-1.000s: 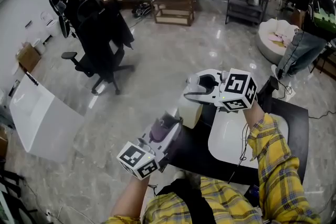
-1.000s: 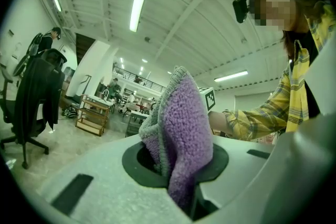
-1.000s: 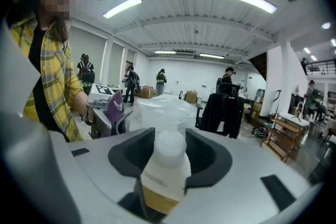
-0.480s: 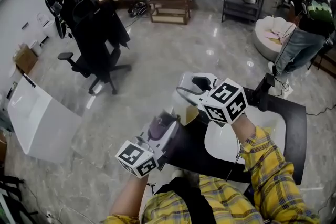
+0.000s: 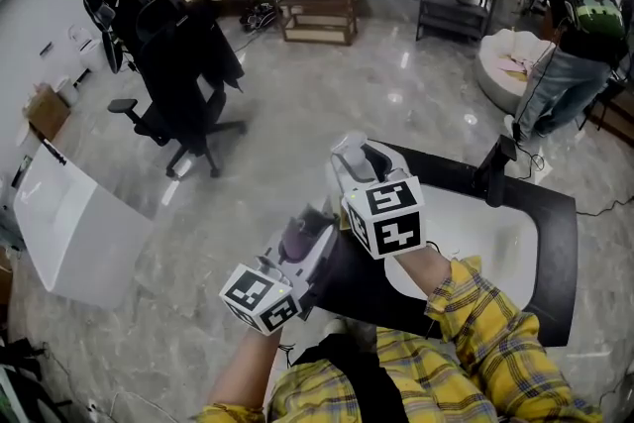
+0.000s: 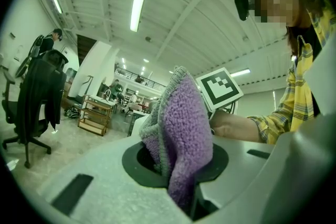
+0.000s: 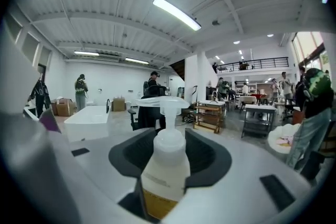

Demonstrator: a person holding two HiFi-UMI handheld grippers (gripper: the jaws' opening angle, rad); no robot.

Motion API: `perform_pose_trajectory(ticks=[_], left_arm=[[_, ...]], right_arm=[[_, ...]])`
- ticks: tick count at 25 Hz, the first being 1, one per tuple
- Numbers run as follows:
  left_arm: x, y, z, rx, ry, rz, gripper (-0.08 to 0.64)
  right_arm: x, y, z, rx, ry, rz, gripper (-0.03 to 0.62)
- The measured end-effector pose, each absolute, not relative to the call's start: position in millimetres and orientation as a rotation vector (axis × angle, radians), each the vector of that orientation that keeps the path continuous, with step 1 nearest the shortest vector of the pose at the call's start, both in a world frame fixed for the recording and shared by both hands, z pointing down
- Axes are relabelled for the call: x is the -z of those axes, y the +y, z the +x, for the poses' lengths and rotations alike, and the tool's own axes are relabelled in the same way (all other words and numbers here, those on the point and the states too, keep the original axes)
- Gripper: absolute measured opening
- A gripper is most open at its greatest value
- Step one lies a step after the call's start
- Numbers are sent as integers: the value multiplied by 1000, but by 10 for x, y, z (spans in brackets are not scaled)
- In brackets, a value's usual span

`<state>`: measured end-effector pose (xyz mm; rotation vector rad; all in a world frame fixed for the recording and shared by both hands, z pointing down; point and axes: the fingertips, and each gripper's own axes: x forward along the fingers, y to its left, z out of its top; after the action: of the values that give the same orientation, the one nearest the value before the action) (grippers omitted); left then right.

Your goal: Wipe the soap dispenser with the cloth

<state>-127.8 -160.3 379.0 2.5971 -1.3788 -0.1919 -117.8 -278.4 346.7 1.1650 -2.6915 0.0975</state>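
Now, at your left, the left gripper (image 5: 308,247) is clamped on the purple cloth (image 6: 181,131). It looks soft and floppy, so keep it bunched as a pad. Just right of it, the right gripper (image 5: 353,161) is closed round the body of the soap dispenser (image 7: 163,168), which stands upright between its jaws. The bottle is likely light, smooth and slippery with a fragile pump, so hold the body, not the neck. Beneath at the right lies the black tabletop (image 5: 557,248) with its white basin (image 5: 500,248), and a glossy floor (image 5: 297,104) stretches beyond.
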Motion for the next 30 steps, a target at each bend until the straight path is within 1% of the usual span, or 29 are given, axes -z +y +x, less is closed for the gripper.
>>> perform_pose_trajectory(ticks=[6,8,13,19,24,30], left_arm=[[-3701,-1627,-1270,180,-1378,2640,61],[-3644,-1653,-1212,152,-1382,2676,61],[-3524,-1761,-1037,118,-1381,2764,60],[-3263,-1967,-814,34,-1421,2894,60],[-3422,-2091,-566,-131,-1524,2977,60],[-3716,-2161,-453,-194,-1524,2982,60]], right_arm=[[-3463,-2705,-1208,-49,-2762,1033,172],[-3429,-2636,-1128,-6,-2812,1002,193],[-3357,-2549,-687,-96,-2952,1081,199],[-3285,-2666,-141,-224,-2909,1286,187],[-3411,-2590,160,-266,-2888,1320,175],[-3486,-2586,353,-275,-2859,1334,167]])
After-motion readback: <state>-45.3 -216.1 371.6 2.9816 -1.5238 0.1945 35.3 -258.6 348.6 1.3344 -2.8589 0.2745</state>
